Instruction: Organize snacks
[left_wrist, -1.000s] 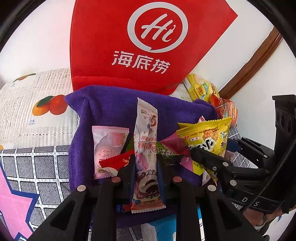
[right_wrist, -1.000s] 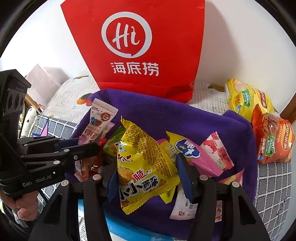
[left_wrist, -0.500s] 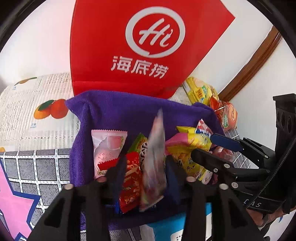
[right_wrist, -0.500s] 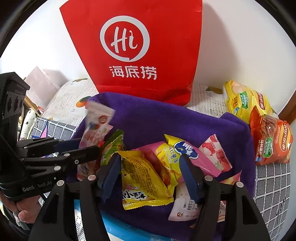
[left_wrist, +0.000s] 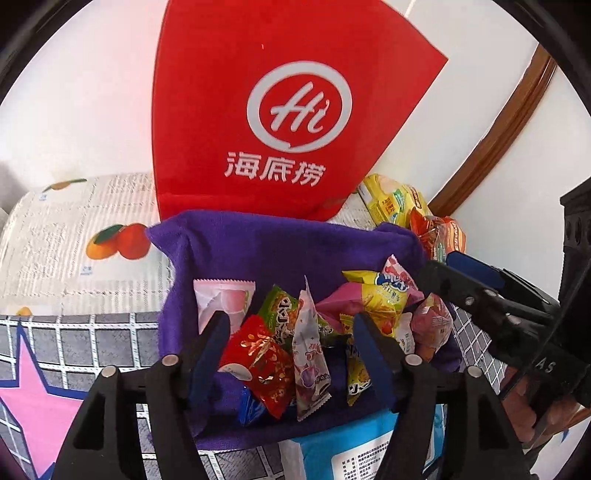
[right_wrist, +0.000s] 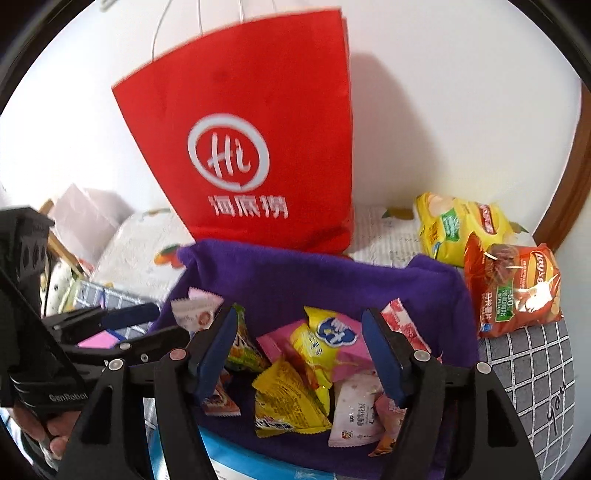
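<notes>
Behind everything, your red bag (left_wrist: 280, 122) stands upright against the white wall (right_wrist: 461, 110), its white round logo facing you. It rests on a bed cover (left_wrist: 55, 236) printed with oranges, which gives way to a grey checked sheet (left_wrist: 74, 343) with a pink star nearer to you.

In front of the bag, touching its base, lies the purple cloth (left_wrist: 280, 251), its far edge raised like a low wall. The snacks sit heaped on it: that is where your task's things are. To the right of the cloth, near the brown trim, two chip bags lean together, a yellow chip bag (right_wrist: 454, 225) behind and an orange chip bag (right_wrist: 517, 288) in front.

Your left gripper (left_wrist: 291, 354) hangs over the near left part of the heap. Its jaws have just been opening and now stand apart, pressing on nothing. Between them lie a red packet (left_wrist: 262, 362) and a white wrapper (left_wrist: 308, 354), loose on the pile; a pale pink packet (left_wrist: 223, 299) lies just beyond the left finger.

Your right gripper (right_wrist: 299, 350) hangs over the right part of the heap. Its jaws have also just been opening and stand apart, gripping nothing. Below them lies a yellow packet (right_wrist: 288, 402), with a pink packet (right_wrist: 347, 354) just behind it and a small white packet (right_wrist: 352, 413) beside it.

A light blue package (left_wrist: 354, 446) shows under the cloth's near edge.
</notes>
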